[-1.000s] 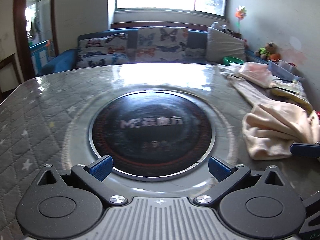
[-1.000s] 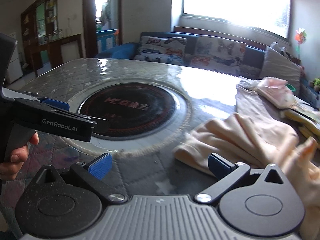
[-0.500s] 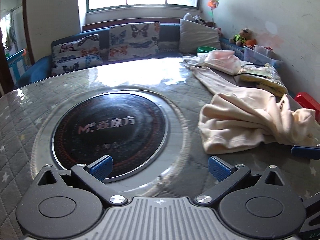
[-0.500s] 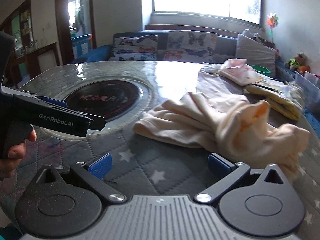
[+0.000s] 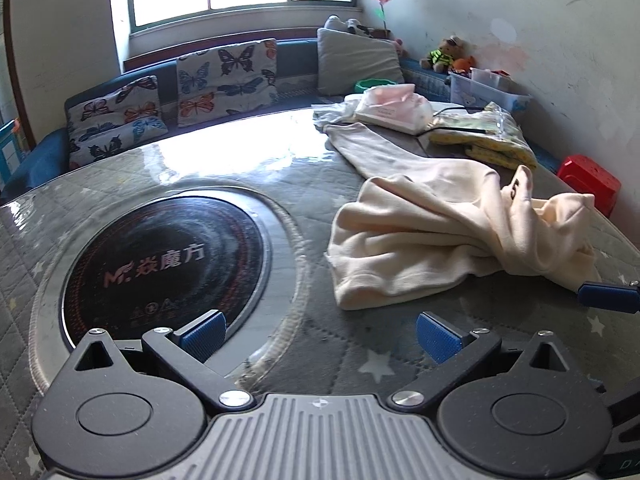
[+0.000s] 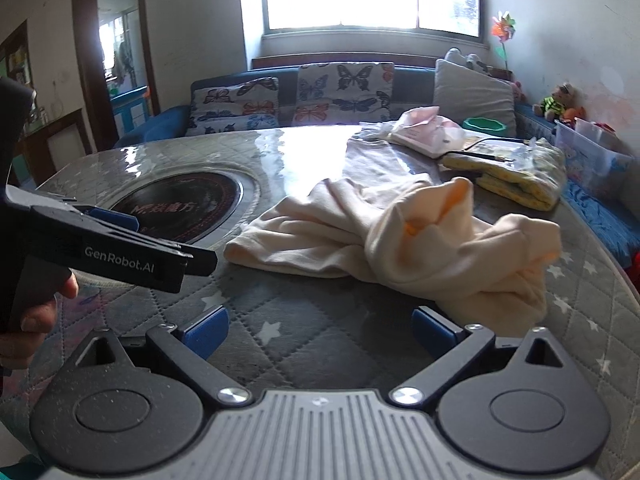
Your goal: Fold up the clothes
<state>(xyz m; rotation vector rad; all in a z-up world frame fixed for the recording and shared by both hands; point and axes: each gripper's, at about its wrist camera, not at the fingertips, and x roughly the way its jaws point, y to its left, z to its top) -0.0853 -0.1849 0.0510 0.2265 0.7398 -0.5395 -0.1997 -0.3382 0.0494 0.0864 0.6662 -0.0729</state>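
Cream garment crumpled, unfolded, lying on table.

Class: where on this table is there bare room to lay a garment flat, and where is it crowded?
Bare: the quilted table between both grippers and the crumpled cream garment; also the far left side around the black hob. Crowded: the far right, with the beige cloth, pink packet and yellow bundle.

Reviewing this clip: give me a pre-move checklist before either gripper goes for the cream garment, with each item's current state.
1. Left gripper open, nothing between its fingers: ok.
2. Right gripper open, nothing held: ok.
3. Cream garment flat for folding: not ok, it lies crumpled.
4. Garment within the table edge: ok.
5. Garment apart from the yellow packaged bundle: cannot tell.
6. Nearest hem unobstructed: ok.
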